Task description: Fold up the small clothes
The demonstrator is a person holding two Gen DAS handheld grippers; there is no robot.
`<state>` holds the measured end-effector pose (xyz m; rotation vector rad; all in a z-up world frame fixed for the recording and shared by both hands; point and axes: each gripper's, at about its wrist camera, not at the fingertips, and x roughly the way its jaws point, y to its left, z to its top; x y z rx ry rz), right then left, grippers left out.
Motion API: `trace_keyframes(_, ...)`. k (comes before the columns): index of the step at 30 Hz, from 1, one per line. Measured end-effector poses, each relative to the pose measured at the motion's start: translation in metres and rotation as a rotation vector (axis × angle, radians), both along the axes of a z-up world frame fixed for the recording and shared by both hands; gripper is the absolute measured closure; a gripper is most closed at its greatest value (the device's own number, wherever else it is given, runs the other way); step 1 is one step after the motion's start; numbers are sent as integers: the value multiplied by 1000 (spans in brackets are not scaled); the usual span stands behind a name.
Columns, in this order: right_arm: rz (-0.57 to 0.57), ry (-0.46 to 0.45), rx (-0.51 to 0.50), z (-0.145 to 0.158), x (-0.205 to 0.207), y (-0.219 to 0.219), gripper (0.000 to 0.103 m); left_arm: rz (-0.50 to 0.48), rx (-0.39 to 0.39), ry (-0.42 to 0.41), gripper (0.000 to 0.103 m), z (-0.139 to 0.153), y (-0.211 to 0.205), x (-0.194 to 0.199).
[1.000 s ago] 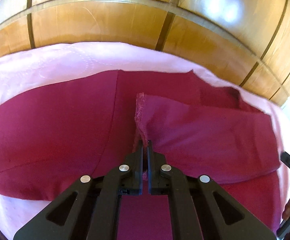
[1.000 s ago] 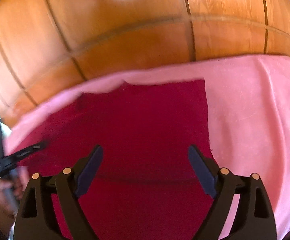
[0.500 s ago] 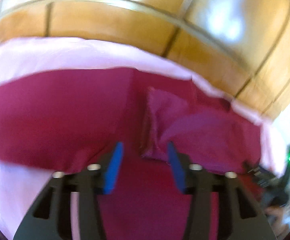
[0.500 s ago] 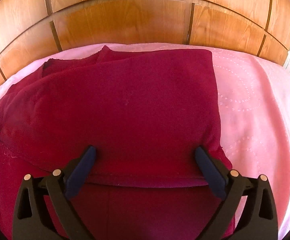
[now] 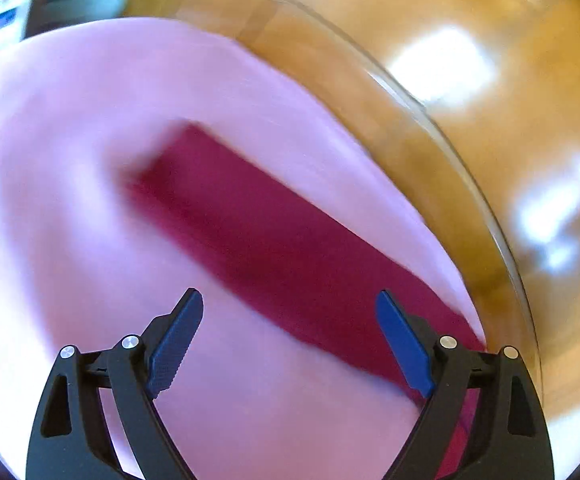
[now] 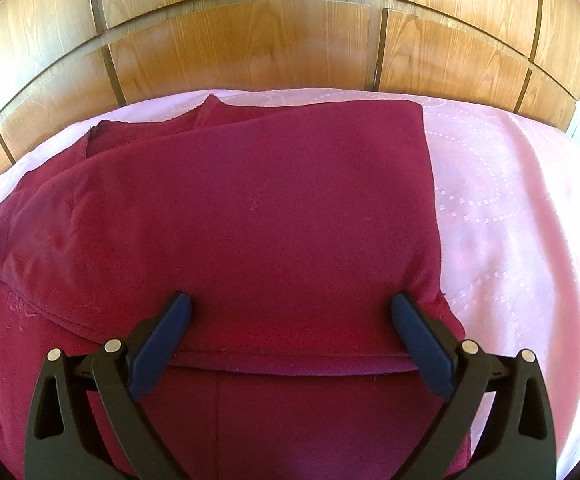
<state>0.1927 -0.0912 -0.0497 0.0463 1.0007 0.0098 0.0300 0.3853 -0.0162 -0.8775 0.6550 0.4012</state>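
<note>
A dark red garment (image 6: 250,232) lies on a pink bedspread (image 6: 510,220), with one layer folded over toward me; the fold's hem runs just in front of my right gripper (image 6: 290,312), which is open and empty above it. In the blurred left wrist view, the garment (image 5: 282,240) shows as a slanted red strip. My left gripper (image 5: 290,316) is open and empty, over the pink bedspread (image 5: 70,220) beside the garment's edge.
A glossy wooden panelled headboard (image 6: 250,40) rises right behind the bed; it also shows in the left wrist view (image 5: 470,100) on the right. Pink bedspread lies bare to the right of the garment.
My left gripper has let go of the garment's folded edge, opened wide and swung away to the left. The right gripper stays open and has lowered closer to the fold.
</note>
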Motion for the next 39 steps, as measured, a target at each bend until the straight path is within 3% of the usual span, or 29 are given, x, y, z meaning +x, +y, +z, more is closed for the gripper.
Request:
trace_keyframes(1,1,0,-2,0,-1,0,3,36,-22,14,20,-4,14,-4)
trace_keyframes(2,1,0,-3,0,-1,0,3,77,-55,15,31,-9,29,-8)
trace_keyframes(5,0,-1,-9,1,-1,1,3,110,-159,-4,51,-26,59,-8)
trace_keyframes(6,0,-1,-10,1,-2,1,3,122,-179,-19,52,-30,68,-6)
trace_keyframes(9,1,-2,-15,1,-2,2,3,139,-141,13,65,-34,74,5)
trace_keyframes(11,1,-2,-15,1,-2,2,3,151,-85,82,92,-34,74,16)
trace_keyframes(12,1,-2,-15,1,-2,2,3,138,-68,98,94,-33,74,22)
trace_keyframes(14,2,-2,-16,1,-2,2,3,118,-35,99,94,-25,77,19)
trace_keyframes(18,3,-2,-17,1,-3,2,3,-29,74,-13,94,19,33,29)
trace_keyframes(23,4,-2,-16,1,-3,2,3,-320,210,-148,94,69,-87,51)
trace_keyframes(27,4,-2,-16,1,-3,2,3,-520,213,-181,94,67,-177,70)
trace_keyframes(30,5,-2,-12,1,-2,1,3,-648,218,-140,94,47,-246,84)
trace_keyframes(33,6,-3,-8,2,-1,0,3,-713,212,-94,94,26,-283,94)
trace_keyframes(34,6,-3,-7,2,-1,-1,3,-736,223,-71,85,18,-296,96)
trace_keyframes(37,5,-3,1,1,0,-2,3,-767,218,-45,38,7,-310,94)
trace_keyframes(39,6,-2,4,1,1,-2,2,-755,244,-74,34,9,-309,79)
